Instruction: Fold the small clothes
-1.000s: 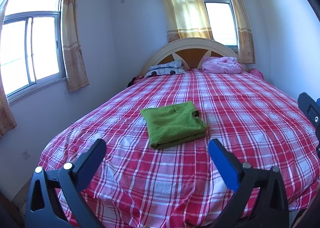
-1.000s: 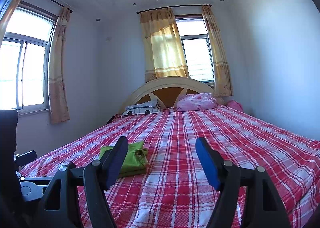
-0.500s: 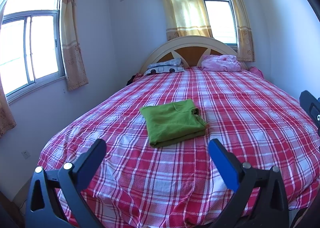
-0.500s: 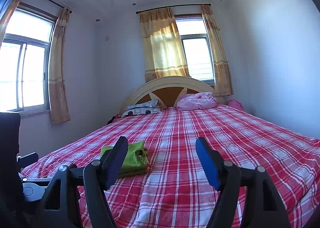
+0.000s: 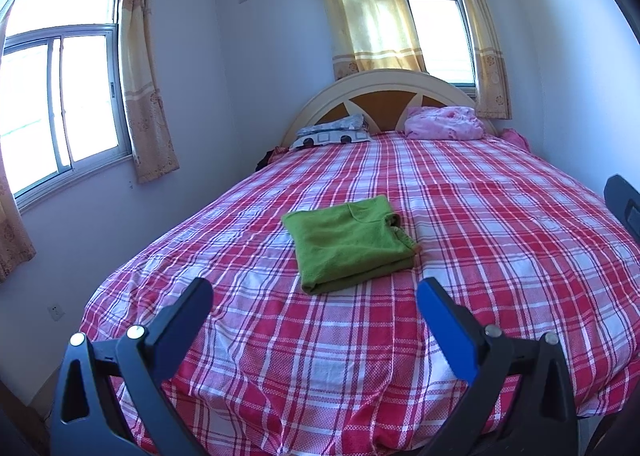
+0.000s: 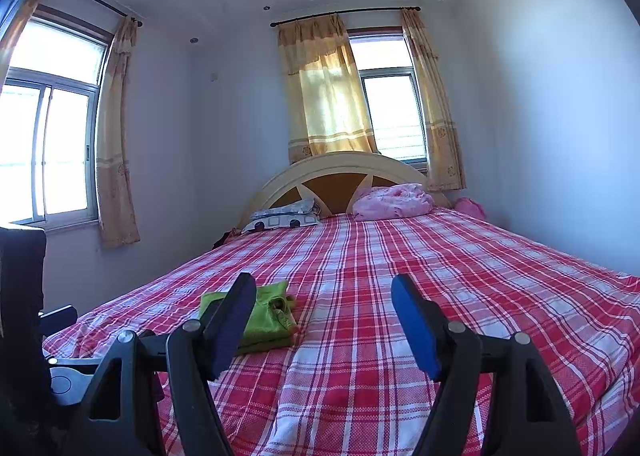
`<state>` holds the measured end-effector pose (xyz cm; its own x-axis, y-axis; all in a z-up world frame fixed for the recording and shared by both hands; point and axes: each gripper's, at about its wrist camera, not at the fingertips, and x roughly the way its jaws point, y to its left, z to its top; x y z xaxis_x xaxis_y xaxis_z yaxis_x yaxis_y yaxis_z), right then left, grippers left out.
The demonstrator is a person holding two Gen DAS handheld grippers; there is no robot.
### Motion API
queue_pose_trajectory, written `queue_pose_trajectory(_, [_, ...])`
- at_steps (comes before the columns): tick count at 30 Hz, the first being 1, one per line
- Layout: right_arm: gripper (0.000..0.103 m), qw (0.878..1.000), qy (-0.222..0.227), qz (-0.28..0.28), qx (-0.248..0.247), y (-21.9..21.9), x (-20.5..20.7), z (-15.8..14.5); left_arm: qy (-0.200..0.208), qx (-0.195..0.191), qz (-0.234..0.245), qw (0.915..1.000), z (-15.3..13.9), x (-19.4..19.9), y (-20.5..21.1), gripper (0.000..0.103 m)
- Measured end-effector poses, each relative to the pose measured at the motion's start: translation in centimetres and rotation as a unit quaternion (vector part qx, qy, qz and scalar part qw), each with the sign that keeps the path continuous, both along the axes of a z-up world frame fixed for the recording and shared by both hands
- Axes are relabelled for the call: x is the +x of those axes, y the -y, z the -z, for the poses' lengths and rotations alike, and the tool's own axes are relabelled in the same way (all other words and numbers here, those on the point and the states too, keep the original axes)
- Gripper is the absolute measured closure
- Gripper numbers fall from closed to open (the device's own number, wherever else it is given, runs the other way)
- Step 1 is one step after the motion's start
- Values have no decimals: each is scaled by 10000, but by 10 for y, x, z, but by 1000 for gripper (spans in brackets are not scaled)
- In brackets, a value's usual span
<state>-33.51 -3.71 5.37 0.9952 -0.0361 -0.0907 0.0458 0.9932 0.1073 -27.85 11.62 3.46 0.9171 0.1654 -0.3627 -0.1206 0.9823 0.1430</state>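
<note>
L gripper spread, empty | R gripper spread, empty | folded green top ahead, apart

A red-plaid bed carries a folded green garment and pillows.

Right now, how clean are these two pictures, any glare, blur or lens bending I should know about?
Left wrist view: sharp, the green garment well lit; the side window is blown out white, and walls and bed edges bow from the fisheye. Right wrist view: also sharp, both windows overexposed, dark vignette in the corners, and one finger of the right tool hides part of the garment.
</note>
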Motion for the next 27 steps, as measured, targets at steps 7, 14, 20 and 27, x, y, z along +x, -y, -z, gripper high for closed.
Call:
queue_pose_trajectory(7, [32, 10000, 2, 2, 1, 0, 0, 0, -37, -5, 76, 10000, 1, 1, 1, 0])
queue_pose_trajectory(14, [32, 10000, 4, 38, 30, -1, 0, 0, -67, -102, 174, 9998, 0, 2, 0, 0])
queue_pose_trajectory(20, [32, 10000, 12, 51, 31, -2, 0, 1, -130, -125, 227, 9996, 1, 4, 2, 0])
queue_pose_trajectory(27, [32, 10000, 7, 78, 40, -4, 0, 1, -287, -409, 455, 9977, 3, 11, -3, 0])
